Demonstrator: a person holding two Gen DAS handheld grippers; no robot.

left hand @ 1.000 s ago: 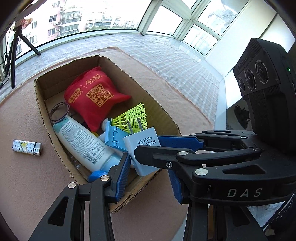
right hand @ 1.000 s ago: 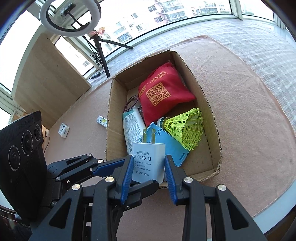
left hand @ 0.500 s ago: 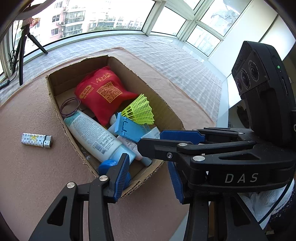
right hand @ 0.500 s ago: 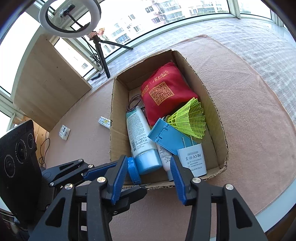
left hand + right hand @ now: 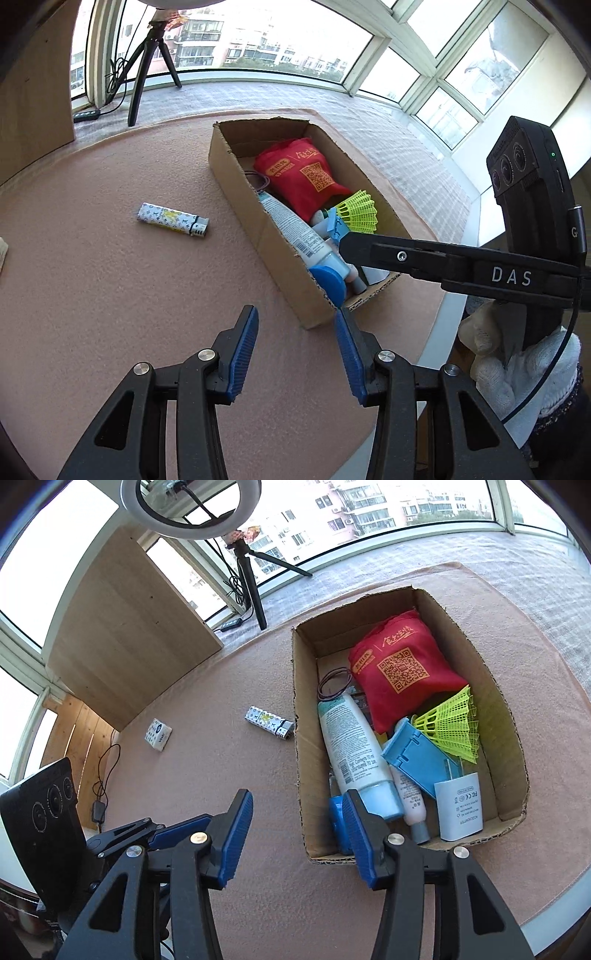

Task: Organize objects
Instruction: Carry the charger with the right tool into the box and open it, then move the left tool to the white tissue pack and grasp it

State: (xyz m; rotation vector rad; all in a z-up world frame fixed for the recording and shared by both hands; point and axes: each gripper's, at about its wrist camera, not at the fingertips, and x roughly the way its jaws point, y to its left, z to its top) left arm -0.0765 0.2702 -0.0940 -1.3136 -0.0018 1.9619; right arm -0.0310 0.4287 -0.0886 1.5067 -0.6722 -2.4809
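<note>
1. Cardboard box point(image 5: 511, 716) – largest item, resting on the pink mat point(image 5: 92, 295) and already holding a red pouch point(image 5: 402, 672), lotion tube point(image 5: 351, 746), blue holder point(image 5: 417, 764), yellow shuttlecock point(image 5: 454, 725) and white charger point(image 5: 460, 806).
2. Left gripper point(image 5: 295, 350) and right gripper point(image 5: 297, 836) – both are hanging above the mat with jaws spread and nothing between them.
3. Lighter point(image 5: 171, 224) – lying loose on the mat just left of the box wall, long axis roughly crosswise to the left gripper's fingers and ahead-left of them. The left gripper is likely sitting nearer, so the next pick probably falls to it.
4. Small white packet point(image 5: 158, 734) – showing only in the right wrist view; the left wrist view alone is showing the gloved hand point(image 5: 517, 373).
</note>
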